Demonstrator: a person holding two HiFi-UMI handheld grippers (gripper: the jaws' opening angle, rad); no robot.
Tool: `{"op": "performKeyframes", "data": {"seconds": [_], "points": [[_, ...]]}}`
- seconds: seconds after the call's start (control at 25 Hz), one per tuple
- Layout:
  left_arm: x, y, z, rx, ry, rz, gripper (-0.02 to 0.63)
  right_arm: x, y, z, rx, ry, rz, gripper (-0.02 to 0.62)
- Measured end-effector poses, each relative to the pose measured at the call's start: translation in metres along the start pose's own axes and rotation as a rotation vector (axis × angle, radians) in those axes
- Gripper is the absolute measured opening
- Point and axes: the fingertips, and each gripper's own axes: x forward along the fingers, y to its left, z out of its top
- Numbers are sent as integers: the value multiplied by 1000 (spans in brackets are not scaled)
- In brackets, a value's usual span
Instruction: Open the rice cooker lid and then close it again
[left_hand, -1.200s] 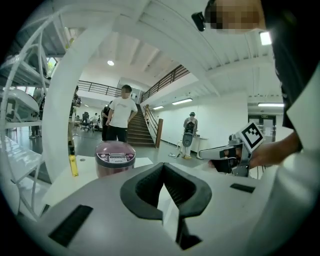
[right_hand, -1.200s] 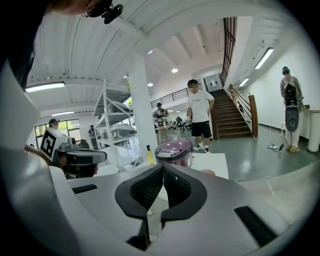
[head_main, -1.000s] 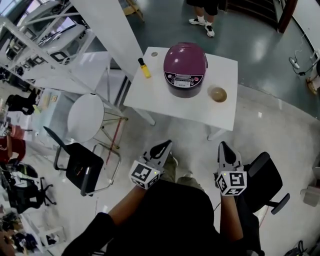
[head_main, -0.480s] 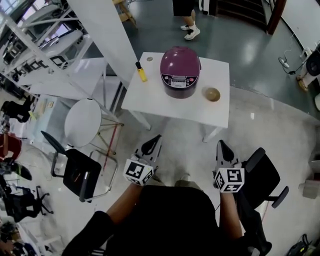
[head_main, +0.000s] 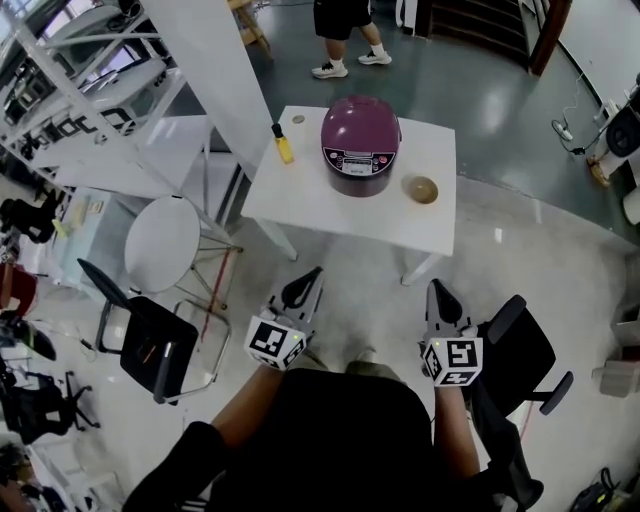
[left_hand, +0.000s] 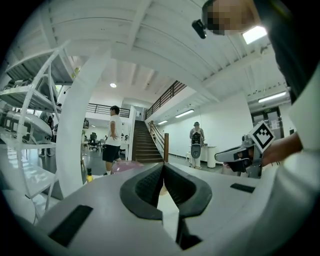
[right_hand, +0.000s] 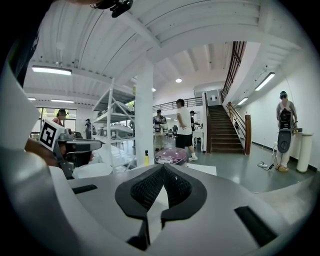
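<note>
Closest in, both tongs are held shut and empty before the person's dark torso: the left tongs (head_main: 308, 278) and the right tongs (head_main: 436, 292), each pair of jaws pressed together with nothing between. A stretch of bare pale floor (head_main: 365, 300) is left between them and the near edge of the table. That room is narrowed on the left by a black chair (head_main: 150, 340) and a round white stool (head_main: 165, 243). On the right it is narrowed by a second black chair (head_main: 520, 350) just beside the right tongs.

The white table (head_main: 330, 205) is set well ahead, with a white column (head_main: 215, 70) just beside its left edge. The purple rice cooker (head_main: 361, 143), lid down, is placed near the table's middle, well apart from both tongs, ahead and between them. A yellow bottle (head_main: 283, 145) is seen to its left and a small bowl (head_main: 420, 189) to its right.

The chairs and stool are shown in the head view alone, the ceiling lights (right_hand: 50, 70) in the gripper views alone.
</note>
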Motion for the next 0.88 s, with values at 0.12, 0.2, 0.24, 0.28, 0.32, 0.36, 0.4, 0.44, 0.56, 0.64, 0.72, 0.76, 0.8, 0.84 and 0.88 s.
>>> {"op": "performKeyframes", "data": {"seconds": [0.12, 0.2, 0.24, 0.28, 0.32, 0.36, 0.4, 0.44, 0.56, 0.64, 0.72, 0.76, 0.8, 0.84, 0.88], "points": [[-3, -5, -5, -3, 3, 13, 3, -4, -3, -3, -9, 2, -3, 0], [-5, -8, -7, -5, 2, 22, 3, -8, -7, -6, -10, 5, -8, 0], [-6, -9, -7, -4, 1, 27, 3, -10, -8, -7, -9, 5, -9, 0], [-7, -11, -7, -3, -2, 30, 3, -11, -10, -7, -7, 5, -10, 0], [-8, -12, -6, -2, -4, 34, 3, -13, -11, -8, -5, 5, -9, 0], [-8, -13, -5, -1, -6, 36, 3, -15, -12, -8, -3, 6, -9, 0], [-8, -14, -4, 0, -7, 38, 3, -16, -13, -9, -2, 8, -9, 0], [-8, -15, -4, 0, -9, 39, 3, -16, -14, -10, -2, 10, -8, 0], [-9, -20, -2, 2, -10, 38, 3, -19, -15, -10, -1, 15, -1, -2], [-9, -23, -3, -1, -8, 40, 3, -20, -15, -9, -7, 18, 11, 0], [-8, -24, -4, -8, -5, 44, 3, -19, -16, -7, -18, 13, 16, -2], [-7, -26, -5, -11, -4, 45, 3, -20, -19, -5, -21, 5, 11, -2], [-5, -28, -6, -15, -2, 44, 3, -20, -22, -3, -21, -3, 2, -2], [-4, -30, -7, -18, 0, 43, 3, -21, -26, -2, -20, -11, -8, -2], [-2, -32, -9, -21, 2, 42, 3, -22, -30, 0, -18, -19, -19, -2]]}}
